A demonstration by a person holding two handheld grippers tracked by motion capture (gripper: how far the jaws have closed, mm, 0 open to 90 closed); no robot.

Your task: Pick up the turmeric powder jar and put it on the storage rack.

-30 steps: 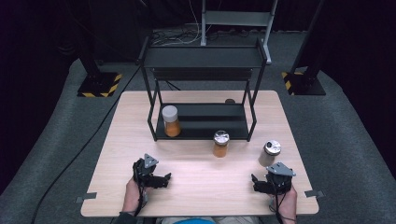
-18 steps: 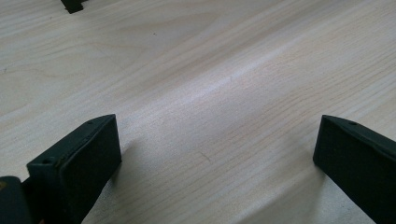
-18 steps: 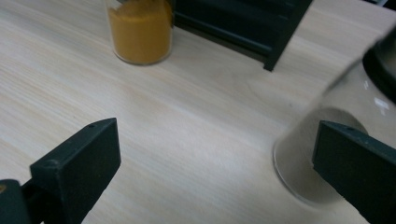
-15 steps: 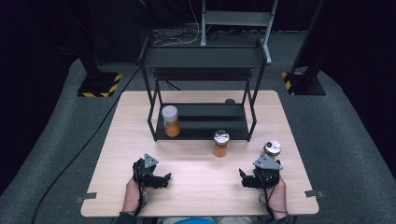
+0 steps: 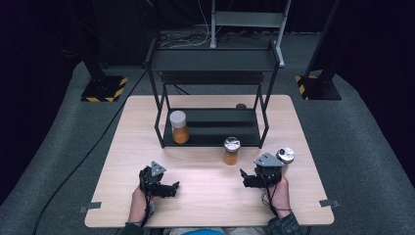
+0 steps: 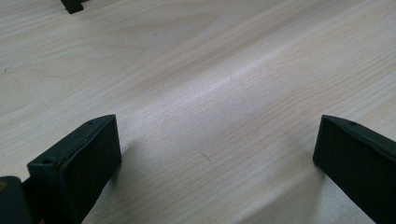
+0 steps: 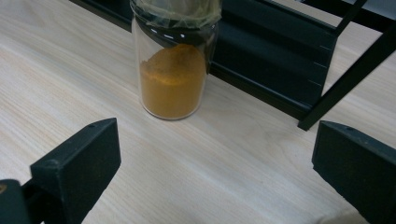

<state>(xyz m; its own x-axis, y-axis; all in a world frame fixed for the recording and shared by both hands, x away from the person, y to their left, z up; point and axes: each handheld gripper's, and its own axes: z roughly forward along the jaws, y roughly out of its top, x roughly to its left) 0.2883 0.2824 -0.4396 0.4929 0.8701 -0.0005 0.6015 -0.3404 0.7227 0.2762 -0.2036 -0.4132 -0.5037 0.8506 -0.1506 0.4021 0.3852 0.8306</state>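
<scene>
My right tongs (image 5: 247,177) are spread wide with nothing between the jaws; in the right gripper view both black jaws stand apart over bare wood. They sit low over the near right part of the bench (image 5: 205,205), held by a hand (image 5: 280,193) that enters from the near edge. Directly ahead of them, in the right gripper view, stands a glass jar of orange powder (image 7: 173,74), upright on the bench and roughly half full. In the high view this jar of orange powder (image 5: 231,151) stands just in front of the rack's near edge, to the left of and beyond the right tongs, apart from them. I can read no label or writing on it; its top appears covered with a clear film.

My left tongs (image 5: 172,187) are likewise spread, jaws wide over bare wood grain in the left gripper view, at the near left of the bench.

A second jar with a shiny lid (image 5: 285,155) stands just to the right of the right gripper. Beyond, a black two-tier rack (image 5: 214,61) stands at the far middle of the bench; on its lower shelf, left side, stands a white-capped jar of orange contents (image 5: 179,127). No writing is legible on either.
</scene>
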